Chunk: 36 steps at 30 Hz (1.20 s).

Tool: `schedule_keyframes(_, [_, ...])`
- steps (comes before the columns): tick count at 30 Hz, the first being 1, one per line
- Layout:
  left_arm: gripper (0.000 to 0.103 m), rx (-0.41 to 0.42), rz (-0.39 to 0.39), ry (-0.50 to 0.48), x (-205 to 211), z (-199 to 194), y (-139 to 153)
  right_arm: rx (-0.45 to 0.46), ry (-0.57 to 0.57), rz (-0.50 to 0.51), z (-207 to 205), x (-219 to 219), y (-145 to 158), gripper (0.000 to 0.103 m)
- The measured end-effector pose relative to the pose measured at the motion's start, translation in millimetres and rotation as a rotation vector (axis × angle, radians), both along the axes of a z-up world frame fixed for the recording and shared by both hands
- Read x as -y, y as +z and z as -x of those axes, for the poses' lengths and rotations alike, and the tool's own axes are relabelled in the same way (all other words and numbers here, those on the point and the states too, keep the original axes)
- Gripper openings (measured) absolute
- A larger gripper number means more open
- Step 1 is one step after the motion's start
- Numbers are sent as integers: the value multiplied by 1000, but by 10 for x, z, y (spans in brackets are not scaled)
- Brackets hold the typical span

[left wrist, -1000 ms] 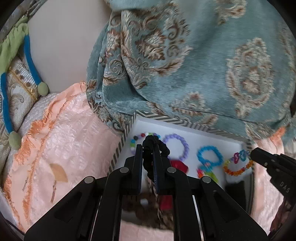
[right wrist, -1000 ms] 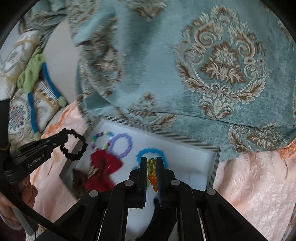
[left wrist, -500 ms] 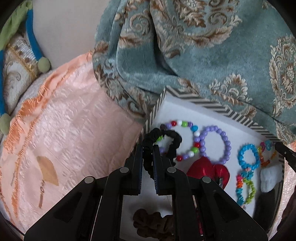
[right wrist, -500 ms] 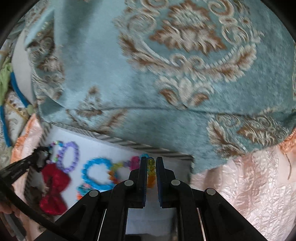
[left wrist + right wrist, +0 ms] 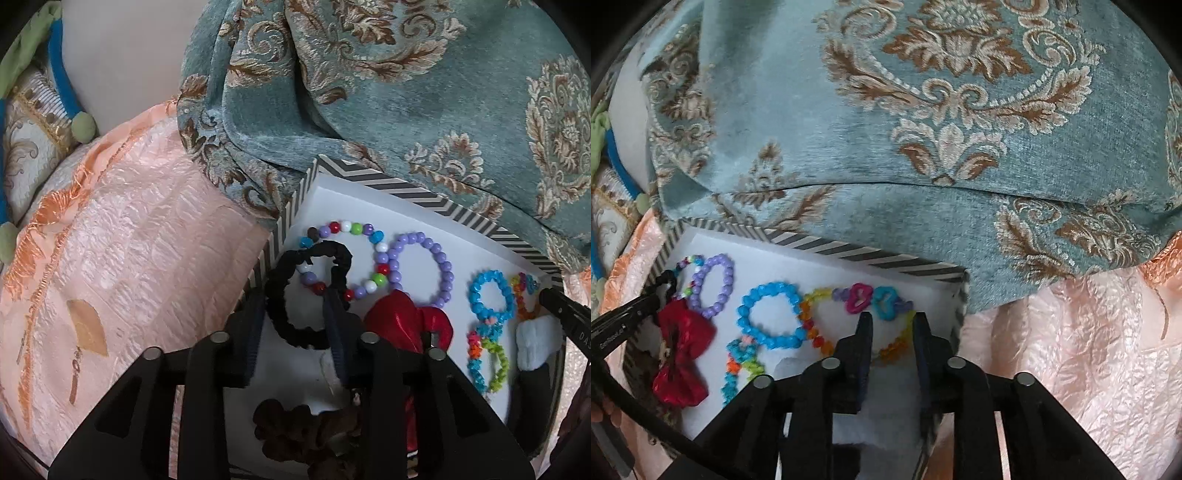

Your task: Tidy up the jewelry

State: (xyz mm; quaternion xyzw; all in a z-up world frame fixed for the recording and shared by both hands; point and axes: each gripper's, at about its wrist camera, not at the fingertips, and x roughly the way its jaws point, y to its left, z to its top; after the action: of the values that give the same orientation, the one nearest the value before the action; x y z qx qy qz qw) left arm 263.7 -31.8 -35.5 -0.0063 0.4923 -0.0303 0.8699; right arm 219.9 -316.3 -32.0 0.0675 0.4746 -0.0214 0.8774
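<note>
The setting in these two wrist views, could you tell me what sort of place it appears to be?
Probably a bedroom, with the work done on a bed or sofa: a peach bedspread, a teal patterned blanket and a cushion surround the striped tray of bracelets.

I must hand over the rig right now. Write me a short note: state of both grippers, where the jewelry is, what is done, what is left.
Left gripper: open, its fingers around the black scrunchie, which lies in the box over the multicolour bead bracelet.
Right gripper: open, above the orange-yellow bracelet with heart links, now lying in the box.
Also in the box: purple bracelet, blue bracelet, red bow, brown scrunchie.
Done: both pieces dropped.
Left: pull both grippers back; perhaps separate the overlapping pieces.
</note>
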Motion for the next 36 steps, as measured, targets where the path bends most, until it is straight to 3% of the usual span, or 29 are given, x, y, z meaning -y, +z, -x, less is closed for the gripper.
schedule_keyframes(8, [52, 51, -34, -14, 47, 239, 181, 48, 7, -36, 340, -48, 259, 39])
schedule_keyframes(14, [58, 88, -38, -23, 21, 475, 365, 61, 35, -41, 564, -265, 380, 41])
schedule_keyframes(26, [58, 156, -46, -51, 34, 972, 636, 78, 40, -60, 1027, -583, 446, 43])
schedule_keyframes(36, [59, 165, -33, -55, 84, 1397, 679, 65, 13, -96, 1369, -657, 393, 47])
